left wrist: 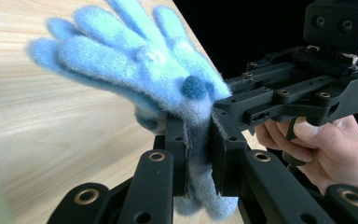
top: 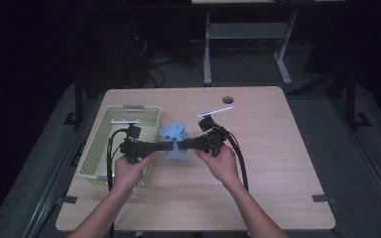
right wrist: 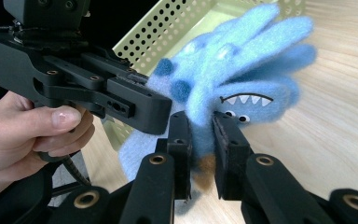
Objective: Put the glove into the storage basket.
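Fuzzy blue fleece is the thing in play: from the high view, a pair of blue gloves [top: 175, 141] hangs between the two tools just beside the pale green basket [top: 99, 144], above the wooden table [top: 278, 163]. The left gripper [top: 167, 145] comes in from the basket side, the right gripper [top: 182, 145] from the other, and both meet at the cuff end. Over to the left gripper view: its fingers [left wrist: 175, 154] are clamped tight on the cuff of the gloves [left wrist: 135, 60], fleece squashed flat between the pads, with the glove digits fanning up and away and the other tool pinching right alongside. Now the right gripper view: its fingers [right wrist: 182, 149] also bite the fleece [right wrist: 242, 65], just under a little stitched toothy face, and the perforated basket wall [right wrist: 168, 28] sits close behind. My read is that the gloves are headed for that basket. To do it well, I'd keep both grips firm and travel together so the cuff isn't stretched or torn from one side, lift the dangling digits over the rim, and only let go once the fleece is well inside.
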`<action>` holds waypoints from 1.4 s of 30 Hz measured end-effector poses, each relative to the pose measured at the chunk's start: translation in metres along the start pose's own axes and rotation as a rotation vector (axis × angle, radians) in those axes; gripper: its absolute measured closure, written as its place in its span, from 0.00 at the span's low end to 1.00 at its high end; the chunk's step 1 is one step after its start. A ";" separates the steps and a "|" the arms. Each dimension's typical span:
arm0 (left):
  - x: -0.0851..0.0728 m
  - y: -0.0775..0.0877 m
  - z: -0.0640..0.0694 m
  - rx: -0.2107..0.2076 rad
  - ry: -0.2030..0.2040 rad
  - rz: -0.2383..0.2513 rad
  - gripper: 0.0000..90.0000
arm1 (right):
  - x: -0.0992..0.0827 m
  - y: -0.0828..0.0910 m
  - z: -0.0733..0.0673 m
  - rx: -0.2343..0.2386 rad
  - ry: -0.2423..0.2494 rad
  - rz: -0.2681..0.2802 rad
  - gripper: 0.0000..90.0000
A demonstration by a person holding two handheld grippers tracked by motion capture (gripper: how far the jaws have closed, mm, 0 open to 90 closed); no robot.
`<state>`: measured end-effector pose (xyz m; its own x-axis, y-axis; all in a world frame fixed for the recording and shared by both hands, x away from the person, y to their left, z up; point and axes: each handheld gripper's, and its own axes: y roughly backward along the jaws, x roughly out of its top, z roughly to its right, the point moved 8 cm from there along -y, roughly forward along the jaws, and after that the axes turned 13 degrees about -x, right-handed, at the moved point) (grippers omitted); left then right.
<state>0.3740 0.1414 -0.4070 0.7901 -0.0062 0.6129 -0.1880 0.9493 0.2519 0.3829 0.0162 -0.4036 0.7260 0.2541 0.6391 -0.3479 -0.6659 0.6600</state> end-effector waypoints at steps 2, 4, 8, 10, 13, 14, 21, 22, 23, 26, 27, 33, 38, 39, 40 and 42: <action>0.001 0.003 -0.001 0.003 0.009 0.009 0.87 | 0.003 -0.003 -0.001 0.003 0.006 0.002 0.87; 0.002 0.007 -0.002 0.004 0.013 0.012 0.87 | 0.006 -0.005 -0.004 0.005 0.009 -0.002 0.87; 0.003 0.013 -0.003 0.009 0.012 0.019 0.87 | 0.010 -0.009 -0.009 0.005 0.016 -0.008 0.87; 0.004 0.016 -0.002 0.011 0.011 0.020 0.87 | 0.011 -0.011 -0.010 0.011 0.019 -0.007 0.87; 0.004 0.020 -0.002 0.016 0.008 0.020 0.87 | 0.013 -0.013 -0.014 0.010 0.023 -0.010 0.87; 0.004 0.022 -0.003 0.017 0.005 0.019 0.87 | 0.014 -0.013 -0.015 0.008 0.032 -0.011 0.87; 0.001 0.034 -0.006 0.029 0.009 0.024 0.87 | 0.015 -0.022 -0.024 0.020 0.033 -0.017 0.87; 0.000 0.035 -0.007 0.031 0.010 0.025 0.87 | 0.015 -0.023 -0.026 0.023 0.035 -0.017 0.87; 0.000 0.037 -0.007 0.031 0.011 0.028 0.87 | 0.015 -0.024 -0.027 0.027 0.035 -0.018 0.87; 0.000 0.043 -0.007 0.035 0.013 0.032 0.87 | 0.018 -0.029 -0.033 0.035 0.049 -0.018 0.87; 0.000 0.045 -0.007 0.038 0.014 0.031 0.87 | 0.018 -0.029 -0.033 0.035 0.049 -0.018 0.87; 0.000 0.058 -0.010 0.053 0.021 0.036 0.87 | 0.022 -0.037 -0.042 0.050 0.062 -0.023 0.87; -0.001 0.068 -0.013 0.063 0.026 0.039 0.87 | 0.026 -0.045 -0.050 0.060 0.067 -0.021 0.87; -0.001 0.070 -0.014 0.064 0.028 0.039 0.87 | 0.026 -0.046 -0.051 0.061 0.075 -0.021 0.87; -0.001 0.073 -0.014 0.066 0.028 0.039 0.87 | 0.027 -0.048 -0.052 0.062 0.075 -0.022 0.87; 0.000 0.077 -0.015 0.064 0.033 0.037 0.87 | 0.028 -0.051 -0.055 0.066 0.074 -0.020 0.87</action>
<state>0.3685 0.2190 -0.3992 0.8005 0.0395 0.5980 -0.2534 0.9265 0.2781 0.3884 0.0960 -0.3972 0.6857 0.3174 0.6551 -0.2919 -0.7046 0.6468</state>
